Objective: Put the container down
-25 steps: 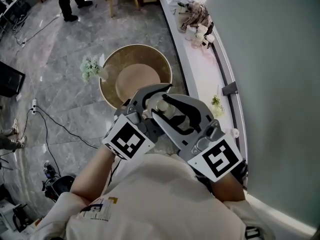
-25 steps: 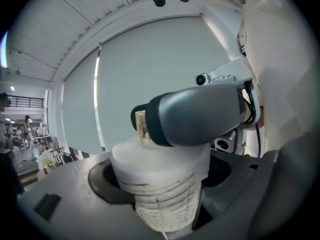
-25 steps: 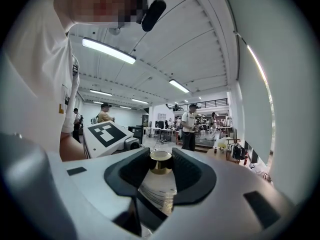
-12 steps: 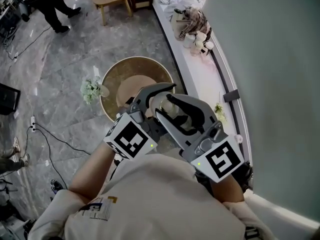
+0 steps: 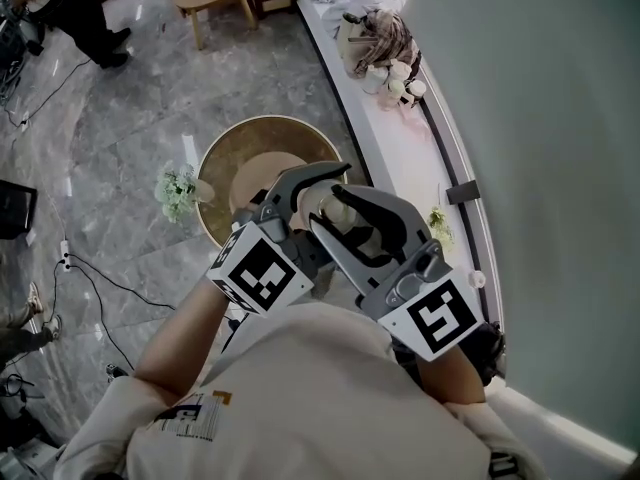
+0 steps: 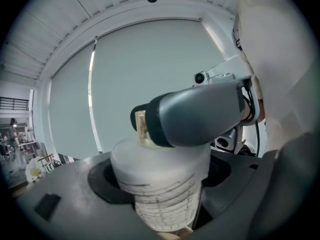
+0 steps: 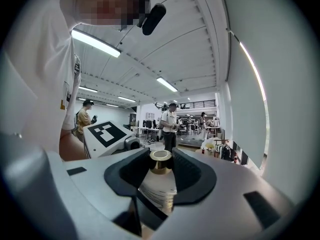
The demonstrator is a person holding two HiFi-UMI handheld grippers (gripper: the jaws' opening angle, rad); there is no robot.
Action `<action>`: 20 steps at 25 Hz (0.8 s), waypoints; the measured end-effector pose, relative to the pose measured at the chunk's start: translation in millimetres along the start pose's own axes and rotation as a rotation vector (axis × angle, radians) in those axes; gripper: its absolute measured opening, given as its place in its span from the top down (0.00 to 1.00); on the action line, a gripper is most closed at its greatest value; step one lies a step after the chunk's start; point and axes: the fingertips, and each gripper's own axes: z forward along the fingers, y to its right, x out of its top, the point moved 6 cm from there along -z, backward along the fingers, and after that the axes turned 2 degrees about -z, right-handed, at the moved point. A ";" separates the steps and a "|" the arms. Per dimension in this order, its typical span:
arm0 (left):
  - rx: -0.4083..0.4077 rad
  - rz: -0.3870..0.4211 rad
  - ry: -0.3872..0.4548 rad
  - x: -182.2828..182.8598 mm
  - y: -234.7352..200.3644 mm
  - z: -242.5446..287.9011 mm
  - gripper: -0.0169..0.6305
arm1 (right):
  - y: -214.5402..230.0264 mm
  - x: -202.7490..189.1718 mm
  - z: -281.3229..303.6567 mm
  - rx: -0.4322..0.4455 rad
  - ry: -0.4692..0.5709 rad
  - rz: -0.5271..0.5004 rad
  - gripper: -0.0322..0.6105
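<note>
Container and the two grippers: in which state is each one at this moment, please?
container: held in the air between both grippers, not yet put down.
left gripper: fingers shut on the container's body.
right gripper: fingers shut on the container's gold neck.
</note>
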 end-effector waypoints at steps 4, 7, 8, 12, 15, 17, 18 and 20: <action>0.018 -0.012 -0.011 0.7 -9.4 14.1 0.42 | 18.8 -1.8 0.1 0.031 -0.006 0.012 0.74; 0.026 -0.011 -0.023 -2.1 -13.7 27.6 0.42 | 32.9 -7.4 -2.6 0.047 -0.010 0.016 0.74; 0.028 -0.007 -0.030 -3.8 -14.4 32.3 0.43 | 37.0 -10.0 -3.9 0.049 -0.011 0.019 0.74; 0.031 -0.006 -0.045 -11.7 -18.0 48.2 0.43 | 51.7 -21.0 -6.4 0.055 -0.023 0.028 0.74; 0.036 -0.011 -0.048 -17.7 -22.6 58.5 0.43 | 62.1 -28.7 -6.0 0.058 -0.029 0.032 0.74; 0.040 -0.019 -0.048 -20.3 -27.0 65.2 0.42 | 70.0 -32.0 -4.9 0.062 -0.034 0.034 0.74; 0.041 -0.024 -0.048 -21.5 -29.9 68.8 0.43 | 74.6 -33.6 -3.9 0.064 -0.037 0.034 0.74; 0.046 -0.029 -0.047 -24.8 -38.2 77.4 0.43 | 85.9 -37.5 -0.5 0.067 -0.038 0.029 0.74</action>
